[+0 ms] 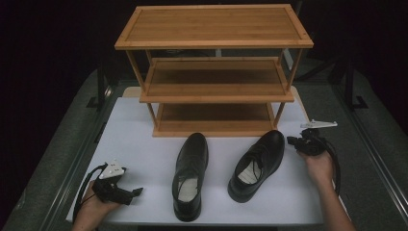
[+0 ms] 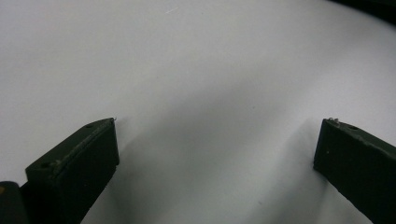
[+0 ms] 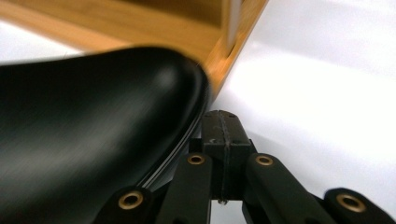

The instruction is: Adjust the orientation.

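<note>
Your right gripper (image 1: 292,140) has its jaws pressed together with nothing between them, and it sits just beside the toe of the right-hand glossy black leather lace-up shoe (image 1: 257,163), at the far right of the white bench (image 1: 144,144); in the right gripper view the closed jaw tips lie right against the edge of that shoe's rounded toe cap, though you cannot tell whether they actually touch it. That shoe stands slanted, its toe pointing up and to the right toward the bottom corner of the three-tier bamboo shoe rack (image 1: 214,72), which stands at the far side of the bench. Its partner, the left-hand black leather shoe (image 1: 190,175), lies near it, toe toward the rack's lowest shelf, the two heels well apart. Your left gripper (image 1: 137,191) rests low at the near left corner of the bench, well apart from both shoes, pointing to the right; in the left gripper view its two black jaws stand wide apart over bare white surface and hold nothing.
</note>
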Action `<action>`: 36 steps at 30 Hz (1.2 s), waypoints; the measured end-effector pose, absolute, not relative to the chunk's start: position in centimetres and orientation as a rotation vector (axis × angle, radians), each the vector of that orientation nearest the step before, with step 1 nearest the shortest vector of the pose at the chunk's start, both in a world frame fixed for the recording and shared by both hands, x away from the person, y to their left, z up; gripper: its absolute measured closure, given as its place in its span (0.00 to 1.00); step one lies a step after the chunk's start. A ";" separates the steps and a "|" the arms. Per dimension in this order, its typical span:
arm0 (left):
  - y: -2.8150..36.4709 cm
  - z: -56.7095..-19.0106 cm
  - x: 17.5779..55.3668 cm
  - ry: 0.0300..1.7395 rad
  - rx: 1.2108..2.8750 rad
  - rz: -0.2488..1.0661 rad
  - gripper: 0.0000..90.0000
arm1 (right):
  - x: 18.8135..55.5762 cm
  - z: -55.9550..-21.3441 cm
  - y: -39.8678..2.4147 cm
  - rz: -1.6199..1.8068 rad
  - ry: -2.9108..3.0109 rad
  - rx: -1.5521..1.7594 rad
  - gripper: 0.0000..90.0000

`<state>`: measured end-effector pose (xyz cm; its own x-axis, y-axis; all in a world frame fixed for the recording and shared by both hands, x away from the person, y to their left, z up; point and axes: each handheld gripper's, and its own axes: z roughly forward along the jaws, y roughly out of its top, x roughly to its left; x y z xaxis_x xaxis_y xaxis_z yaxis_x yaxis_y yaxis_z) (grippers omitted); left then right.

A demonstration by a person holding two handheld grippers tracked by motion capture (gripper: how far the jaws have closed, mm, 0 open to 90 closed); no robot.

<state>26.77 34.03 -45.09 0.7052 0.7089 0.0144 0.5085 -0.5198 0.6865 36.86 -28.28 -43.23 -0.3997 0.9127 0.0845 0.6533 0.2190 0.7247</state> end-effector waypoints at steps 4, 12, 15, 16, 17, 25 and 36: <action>34.0 -45.1 26.8 0.923 2.241 0.381 0.00 | 38.4 -43.2 -28.3 0.993 2.138 1.440 1.00; 34.1 -45.1 26.8 0.922 2.240 0.384 0.00 | 40.4 -43.6 -27.9 1.009 2.150 1.437 1.00; 34.1 -45.1 26.8 0.922 2.240 0.384 0.00 | 40.4 -43.8 -27.8 1.015 2.160 1.439 1.00; 34.1 -45.1 26.8 0.922 2.240 0.384 0.00 | 40.4 -43.8 -27.7 1.021 2.163 1.437 1.00; 34.1 -45.1 26.8 0.923 2.240 0.384 0.00 | 40.4 -43.8 -27.6 1.015 2.159 1.432 1.00; 34.0 -45.1 26.8 0.923 2.241 0.383 0.00 | 40.2 -43.7 -27.1 1.027 2.175 1.436 1.00; 34.0 -45.1 26.8 0.923 2.238 0.386 0.00 | 39.6 -43.7 -23.7 1.042 2.255 1.358 1.00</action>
